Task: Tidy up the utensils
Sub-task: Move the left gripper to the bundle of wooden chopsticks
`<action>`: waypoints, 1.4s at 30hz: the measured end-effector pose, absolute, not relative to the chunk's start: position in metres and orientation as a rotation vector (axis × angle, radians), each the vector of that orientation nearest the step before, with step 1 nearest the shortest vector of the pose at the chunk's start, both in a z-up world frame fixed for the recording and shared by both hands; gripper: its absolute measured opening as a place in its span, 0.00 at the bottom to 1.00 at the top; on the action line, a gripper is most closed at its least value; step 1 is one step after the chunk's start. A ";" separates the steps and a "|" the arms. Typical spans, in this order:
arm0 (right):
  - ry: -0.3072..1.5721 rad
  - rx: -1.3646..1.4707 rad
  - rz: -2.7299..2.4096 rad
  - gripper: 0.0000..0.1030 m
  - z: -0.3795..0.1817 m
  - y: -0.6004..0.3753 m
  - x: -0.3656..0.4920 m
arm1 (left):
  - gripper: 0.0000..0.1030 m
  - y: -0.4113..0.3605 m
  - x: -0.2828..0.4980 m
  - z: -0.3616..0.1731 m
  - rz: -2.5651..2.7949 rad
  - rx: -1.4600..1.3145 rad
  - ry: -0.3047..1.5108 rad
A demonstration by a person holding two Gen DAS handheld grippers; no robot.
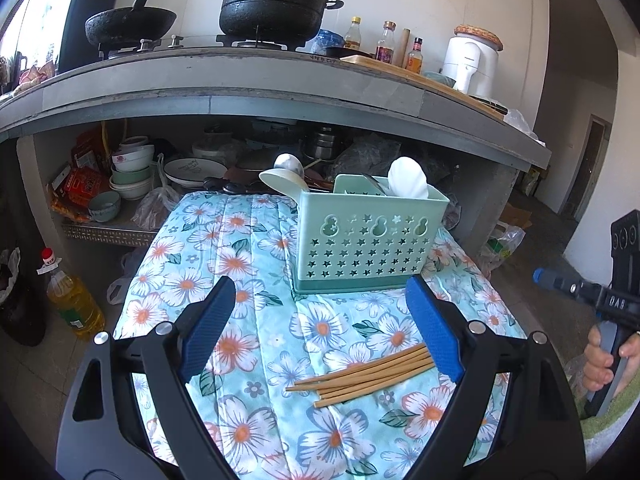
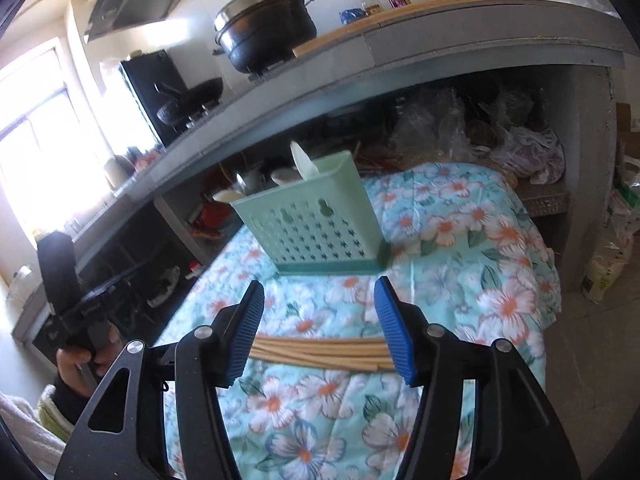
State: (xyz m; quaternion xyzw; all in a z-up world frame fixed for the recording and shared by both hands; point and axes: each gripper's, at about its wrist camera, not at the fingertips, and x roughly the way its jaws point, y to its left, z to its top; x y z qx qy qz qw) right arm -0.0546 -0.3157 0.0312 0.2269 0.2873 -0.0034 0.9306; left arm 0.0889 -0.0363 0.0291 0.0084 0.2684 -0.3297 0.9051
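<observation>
Several chopsticks (image 2: pixel 320 354) on cloth, between right hand-held gripper (image 2: pixel 320 330) pads

- Cloth (image 1: pixel 256 264): light blue, printed with white flowers with orange centres and dark green leaves.
- Caddy (image 1: pixel 368 240): mint green, walls pierced with rows of star cut-outs and a few gourd-shaped holes; its base is a darker teal.
- Chopsticks (image 1: pixel 360 376): pale tan.
- Spoon (image 1: pixel 408 178) in the caddy: white.
- Left gripper (image 1: pixel 320 328): black arms, blue textured pads.
- Right gripper (image 2: pixel 320 328): black arms, blue ribbed pads.
- Pot (image 1: pixel 276 4): sooty black with a silver lid.
- Wok (image 1: pixel 130 24): black.
- Counter (image 1: pixel 224 92): grey.
- Oil bottle (image 1: pixel 74 300): yellow with a red cap.
</observation>
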 end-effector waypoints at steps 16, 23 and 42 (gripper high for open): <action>0.763 0.476 -0.183 0.55 -0.007 -0.326 -0.068 | 0.81 -0.048 0.077 0.001 -0.685 0.077 0.619; 0.804 0.553 -0.207 0.55 -0.027 -0.336 -0.071 | 0.81 -0.071 0.058 -0.023 -0.668 0.279 0.598; 0.781 0.788 -0.148 0.55 -0.059 -0.367 -0.073 | 0.30 -0.187 0.003 -0.070 -0.980 0.807 0.478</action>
